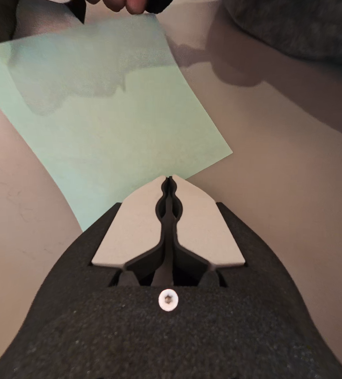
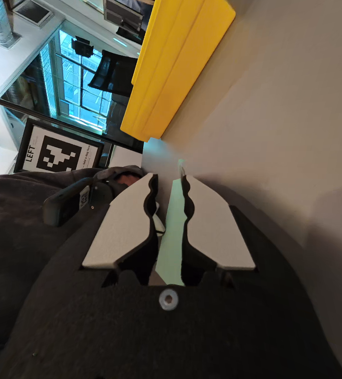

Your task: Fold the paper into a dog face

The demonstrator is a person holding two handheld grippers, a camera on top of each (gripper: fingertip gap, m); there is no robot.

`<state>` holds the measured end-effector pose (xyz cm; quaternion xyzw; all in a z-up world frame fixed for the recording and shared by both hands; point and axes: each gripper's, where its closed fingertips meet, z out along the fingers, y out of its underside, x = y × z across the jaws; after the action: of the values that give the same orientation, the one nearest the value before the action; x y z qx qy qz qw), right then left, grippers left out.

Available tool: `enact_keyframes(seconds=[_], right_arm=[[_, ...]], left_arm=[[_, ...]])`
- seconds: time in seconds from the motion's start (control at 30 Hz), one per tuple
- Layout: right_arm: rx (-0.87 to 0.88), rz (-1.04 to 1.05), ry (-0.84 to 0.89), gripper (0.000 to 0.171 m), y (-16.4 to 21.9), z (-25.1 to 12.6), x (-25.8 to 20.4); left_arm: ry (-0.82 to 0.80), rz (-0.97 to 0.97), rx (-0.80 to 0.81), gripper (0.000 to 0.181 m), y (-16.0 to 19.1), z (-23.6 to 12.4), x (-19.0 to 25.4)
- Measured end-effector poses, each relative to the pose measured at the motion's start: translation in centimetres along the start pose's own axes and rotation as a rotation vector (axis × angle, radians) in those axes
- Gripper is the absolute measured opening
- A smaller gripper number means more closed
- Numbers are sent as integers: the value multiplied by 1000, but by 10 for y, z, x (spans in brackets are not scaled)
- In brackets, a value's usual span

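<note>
Left tongs [image 1: 169, 177] pinching paper [image 1: 108, 114] edge

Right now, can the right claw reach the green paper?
Probably yes: the green paper already lies between the open fingers of the right claw. Nothing seems to block it.
</note>
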<state>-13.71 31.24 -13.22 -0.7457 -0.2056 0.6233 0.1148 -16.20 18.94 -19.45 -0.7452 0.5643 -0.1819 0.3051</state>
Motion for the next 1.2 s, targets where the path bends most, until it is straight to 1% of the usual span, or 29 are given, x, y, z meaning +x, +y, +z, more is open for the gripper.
enact_keyframes(seconds=[0.07, 0.2, 0.33, 0.47, 0.67, 0.77, 0.87, 1.07, 1.2], right_arm=[[-24, 3, -35, 19, 0, 2, -5], [-70, -30, 47, 14, -3, 0, 5], [-88, -33, 65, 11, -8, 3, 10], [-101, -39, 53, 1, -10, 8, 12], [-75, -86, 75, 0, -15, 6, 14], [-62, -246, 100, 0, -18, 5, 7], [-64, -501, 162, 0, -16, 5, -1], [-177, -952, 447, 0, 4, -1, 2], [-289, -1123, 562, 0, 33, 2, -11]], left_arm=[[1, 1, -1, 0, 0, 0, 0], [7, -3, 2, 0, 0, 0, 0], [5, 0, 3, 0, 0, 0, 0], [5, 1, 3, 0, 0, 0, 0], [13, -6, 8, 0, 0, 0, 0], [15, -8, 9, 0, 0, 0, 0], [24, -20, 10, 0, 0, 0, 0], [86, -110, 12, 0, 1, -2, 0], [124, -187, 11, 0, 1, -2, -3]])
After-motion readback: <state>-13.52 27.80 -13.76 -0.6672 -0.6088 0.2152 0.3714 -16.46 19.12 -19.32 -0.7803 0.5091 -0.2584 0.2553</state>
